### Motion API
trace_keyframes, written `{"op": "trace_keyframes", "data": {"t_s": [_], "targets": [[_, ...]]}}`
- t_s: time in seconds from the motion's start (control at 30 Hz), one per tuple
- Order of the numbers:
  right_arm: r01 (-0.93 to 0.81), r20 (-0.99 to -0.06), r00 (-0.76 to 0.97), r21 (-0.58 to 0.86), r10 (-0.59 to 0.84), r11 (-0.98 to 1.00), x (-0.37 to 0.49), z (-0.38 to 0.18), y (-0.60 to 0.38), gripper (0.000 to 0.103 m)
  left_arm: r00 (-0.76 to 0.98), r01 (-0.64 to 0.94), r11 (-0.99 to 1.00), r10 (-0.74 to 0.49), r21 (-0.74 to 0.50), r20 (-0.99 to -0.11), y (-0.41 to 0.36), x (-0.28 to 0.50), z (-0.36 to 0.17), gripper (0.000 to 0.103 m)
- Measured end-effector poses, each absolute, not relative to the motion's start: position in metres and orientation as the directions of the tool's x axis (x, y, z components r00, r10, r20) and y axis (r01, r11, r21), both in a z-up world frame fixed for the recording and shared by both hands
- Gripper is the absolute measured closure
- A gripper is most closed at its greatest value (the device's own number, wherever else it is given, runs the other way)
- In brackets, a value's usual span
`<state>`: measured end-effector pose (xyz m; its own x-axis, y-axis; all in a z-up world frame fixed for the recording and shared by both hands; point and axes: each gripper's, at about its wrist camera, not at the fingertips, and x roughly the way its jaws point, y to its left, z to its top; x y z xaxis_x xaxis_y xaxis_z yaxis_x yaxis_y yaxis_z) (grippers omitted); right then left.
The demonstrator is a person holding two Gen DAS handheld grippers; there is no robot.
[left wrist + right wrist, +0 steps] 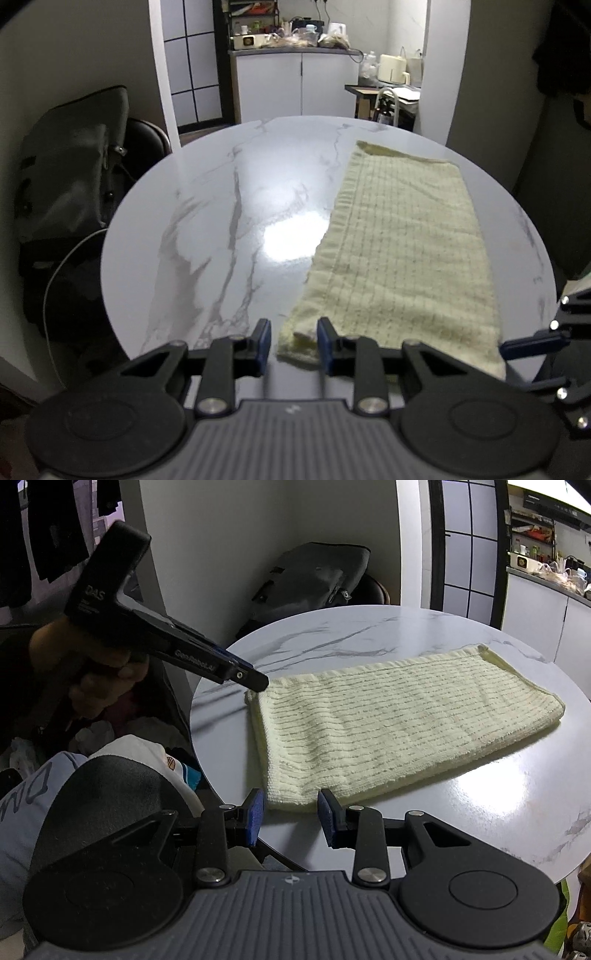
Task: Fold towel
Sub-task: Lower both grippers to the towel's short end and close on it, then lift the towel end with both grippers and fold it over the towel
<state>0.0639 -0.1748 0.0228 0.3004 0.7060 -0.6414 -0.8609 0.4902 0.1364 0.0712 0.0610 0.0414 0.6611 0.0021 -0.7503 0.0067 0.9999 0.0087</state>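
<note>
**Towel folded once, both tools at its near corners**

Lies flat on the round marble bench [229,206]: pale yellow towel [402,243], doubled lengthwise (fold along the far long side in the right view). Left tool [293,341] parted, hovering at the near left corner, pads not pressing. Right tool [290,818] parted too, straddling the near right corner, nothing gripped. Held in a hand [92,664], the left tool.
</note>
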Motion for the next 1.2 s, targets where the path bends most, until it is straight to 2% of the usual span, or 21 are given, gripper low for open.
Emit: {"op": "trace_keyframes", "data": {"t_s": [0.17,0.33,0.37,0.43,0.53,0.6,0.7,1.2], "targets": [[-0.869,-0.638,0.290,0.136,0.713,0.475,0.063,0.023,-0.172,0.067,0.649,0.013,1.000,-0.022,-0.017,-0.761,0.066,0.073,0.038,0.063],[-0.878,-0.629,0.303,0.108,0.716,0.466,0.063,0.017,-0.170,0.065,0.642,0.027,0.999,-0.038,-0.028,-0.765,0.069,0.073,0.035,0.062],[-0.879,-0.629,0.307,0.101,0.714,0.467,0.062,0.017,-0.169,0.065,0.643,0.033,0.999,-0.044,-0.030,-0.765,0.069,0.072,0.035,0.064],[-0.879,-0.628,0.316,0.088,0.711,0.468,0.061,0.016,-0.169,0.066,0.646,0.065,0.997,-0.070,-0.036,-0.760,0.068,0.071,0.035,0.081],[-0.877,-0.626,0.345,0.052,0.700,0.478,0.059,0.015,-0.169,0.078,0.647,0.093,0.995,-0.080,-0.025,-0.758,0.064,0.071,0.035,0.092],[-0.872,-0.626,0.350,0.053,0.697,0.486,0.061,0.015,-0.171,0.088,0.648,0.102,0.995,-0.080,-0.018,-0.758,0.061,0.071,0.035,0.093],[-0.867,-0.628,0.347,0.069,0.696,0.494,0.065,0.016,-0.175,0.094,0.654,0.114,0.993,-0.090,-0.019,-0.751,0.059,0.067,0.036,0.095],[-0.877,-0.567,0.378,0.033,0.731,0.480,0.059,0.047,-0.187,0.095,0.697,0.120,0.990,-0.133,-0.068,-0.705,0.061,0.047,0.064,0.095]]}}
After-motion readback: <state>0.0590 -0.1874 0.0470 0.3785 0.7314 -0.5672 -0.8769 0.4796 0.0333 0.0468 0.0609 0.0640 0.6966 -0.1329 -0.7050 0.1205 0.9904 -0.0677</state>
